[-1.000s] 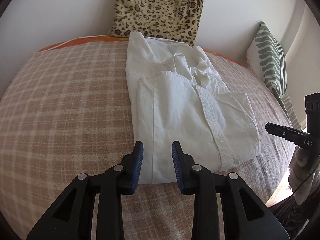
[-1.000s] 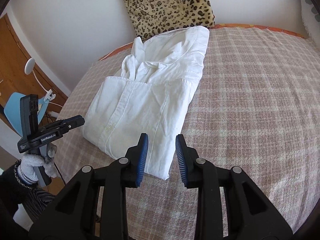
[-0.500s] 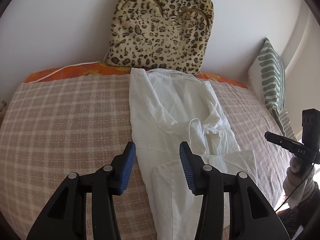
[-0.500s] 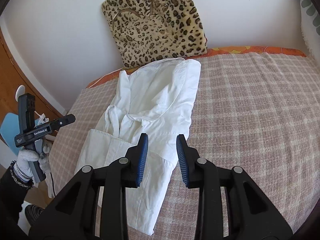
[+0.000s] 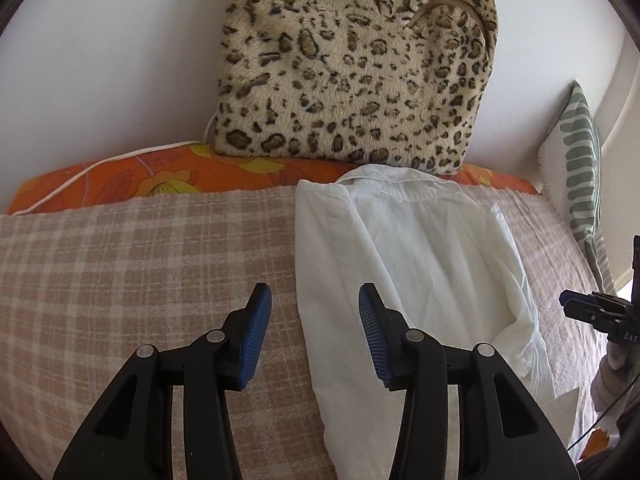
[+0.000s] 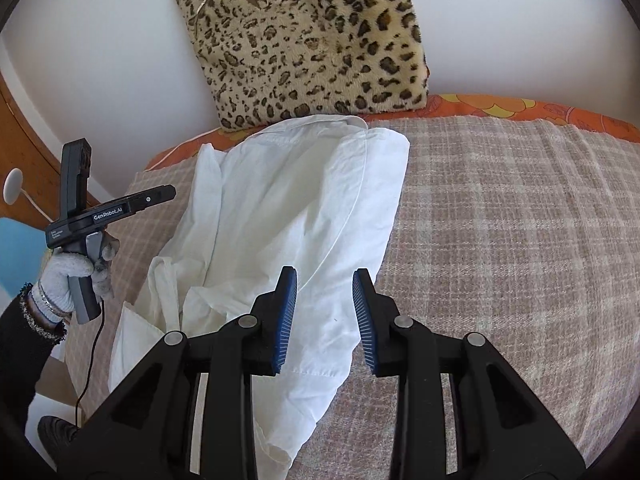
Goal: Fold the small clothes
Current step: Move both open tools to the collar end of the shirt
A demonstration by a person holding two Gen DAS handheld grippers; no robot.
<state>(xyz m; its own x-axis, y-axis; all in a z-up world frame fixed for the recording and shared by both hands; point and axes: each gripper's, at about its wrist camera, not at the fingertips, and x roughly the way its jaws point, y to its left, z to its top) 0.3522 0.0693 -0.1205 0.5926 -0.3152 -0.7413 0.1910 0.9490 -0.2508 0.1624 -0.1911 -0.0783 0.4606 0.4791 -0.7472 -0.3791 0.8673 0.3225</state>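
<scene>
A white shirt (image 5: 408, 248) lies folded lengthwise on the plaid blanket (image 5: 120, 280), its collar toward the far end by the wall. My left gripper (image 5: 314, 294) hovers open over the shirt's left edge; one blue pad is above the blanket, the other above the cloth, and nothing is gripped. In the right wrist view the shirt (image 6: 288, 208) runs from the collar down to a bunched sleeve at the lower left. My right gripper (image 6: 325, 276) stands open above the shirt's right edge with nothing between its pads. A gloved hand (image 6: 76, 276) holds the left gripper's handle.
A leopard-print cushion (image 5: 352, 60) leans on the white wall just behind the collar. An orange floral sheet (image 5: 160, 172) shows at the blanket's far edge. A green-striped pillow (image 5: 580, 168) stands at the right. Wooden furniture (image 6: 24, 120) lies beyond the bed's left side.
Both grippers have travelled along the shirt from its hem end toward the collar and cushion. The left jaws stand wider apart than a second ago. The shirt has not moved.
</scene>
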